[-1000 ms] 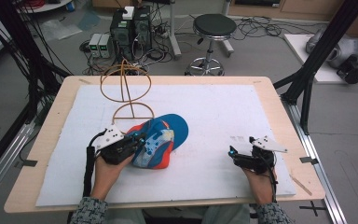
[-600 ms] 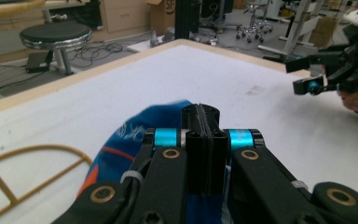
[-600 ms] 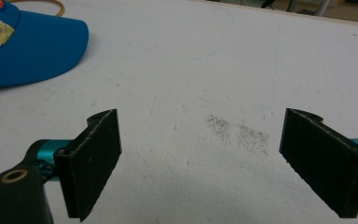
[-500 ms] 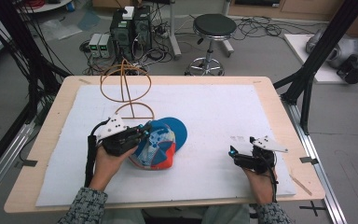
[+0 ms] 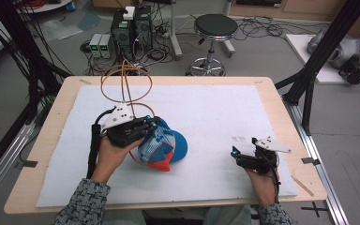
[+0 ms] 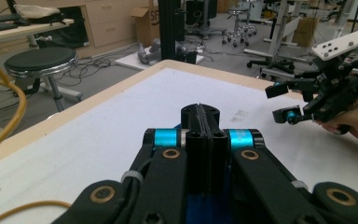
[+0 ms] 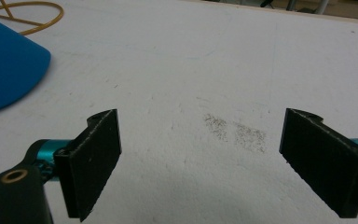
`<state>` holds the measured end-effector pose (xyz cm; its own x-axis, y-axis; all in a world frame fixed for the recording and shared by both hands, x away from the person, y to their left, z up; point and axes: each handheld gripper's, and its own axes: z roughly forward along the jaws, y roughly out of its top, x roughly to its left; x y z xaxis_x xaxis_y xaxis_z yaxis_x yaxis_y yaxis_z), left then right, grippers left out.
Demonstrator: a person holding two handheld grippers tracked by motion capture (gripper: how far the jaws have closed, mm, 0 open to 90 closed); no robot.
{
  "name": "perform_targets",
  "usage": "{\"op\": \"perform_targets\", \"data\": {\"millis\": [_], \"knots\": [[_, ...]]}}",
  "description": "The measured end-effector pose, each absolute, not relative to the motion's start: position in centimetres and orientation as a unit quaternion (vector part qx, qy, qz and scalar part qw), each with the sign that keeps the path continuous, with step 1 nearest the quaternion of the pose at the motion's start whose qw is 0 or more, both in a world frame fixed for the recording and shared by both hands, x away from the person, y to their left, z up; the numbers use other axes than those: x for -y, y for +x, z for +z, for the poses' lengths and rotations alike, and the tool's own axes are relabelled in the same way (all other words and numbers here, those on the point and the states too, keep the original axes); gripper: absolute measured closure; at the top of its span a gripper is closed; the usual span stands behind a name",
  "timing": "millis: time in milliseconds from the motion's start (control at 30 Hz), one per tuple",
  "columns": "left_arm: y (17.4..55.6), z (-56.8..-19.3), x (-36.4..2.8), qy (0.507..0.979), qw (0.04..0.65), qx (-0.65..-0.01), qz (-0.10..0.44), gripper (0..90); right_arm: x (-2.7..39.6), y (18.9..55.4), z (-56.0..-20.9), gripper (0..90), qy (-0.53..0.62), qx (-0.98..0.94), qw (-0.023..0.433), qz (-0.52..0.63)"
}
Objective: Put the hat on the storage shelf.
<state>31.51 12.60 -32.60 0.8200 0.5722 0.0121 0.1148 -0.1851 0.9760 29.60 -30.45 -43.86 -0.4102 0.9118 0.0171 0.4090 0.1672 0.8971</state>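
Note:
A blue cap with an orange and patterned crown [image 5: 161, 147] hangs tilted just above the white mat, left of the middle. My left gripper [image 5: 149, 124] is shut on its upper edge; in the left gripper view the jaws [image 6: 200, 114] are pressed together with blue fabric below them. The cap's blue brim [image 7: 4, 70] reaches into the top left of the right gripper view. My right gripper [image 5: 236, 157] rests low at the right of the mat, open, with nothing between its pads [image 7: 200, 158]. From the left gripper view it is also seen open, farther off [image 6: 282, 102].
An orange wire stand [image 5: 126, 86] with looped rings rises behind the left gripper, close to the cap. The white mat [image 5: 215, 108] covers the wooden table [image 5: 281, 101]. A faint grey smudge [image 7: 235, 130] marks the mat ahead of the right gripper. A stool [image 5: 213, 28] stands beyond the table.
My left gripper has risen and moved toward the wire stand, lifting the cap from lying flat to hanging tilted. The right gripper has stayed put.

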Motion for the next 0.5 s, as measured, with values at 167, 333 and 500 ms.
{"op": "perform_targets", "data": {"millis": [167,333,500], "knots": [[31.7,-31.3,-12.7,0.741,0.605,-0.222,0.187,89.1,30.5,29.6,-43.9,11.7,0.464,-0.711,0.282,0.447],[31.8,-29.9,-12.8,0.742,0.608,-0.211,0.187,89.1,30.5,29.7,-43.9,11.7,0.465,-0.71,0.28,0.448],[31.9,-28.2,-12.8,0.744,0.609,-0.197,0.192,89.1,30.5,29.7,-43.9,11.7,0.466,-0.71,0.28,0.448]]}}
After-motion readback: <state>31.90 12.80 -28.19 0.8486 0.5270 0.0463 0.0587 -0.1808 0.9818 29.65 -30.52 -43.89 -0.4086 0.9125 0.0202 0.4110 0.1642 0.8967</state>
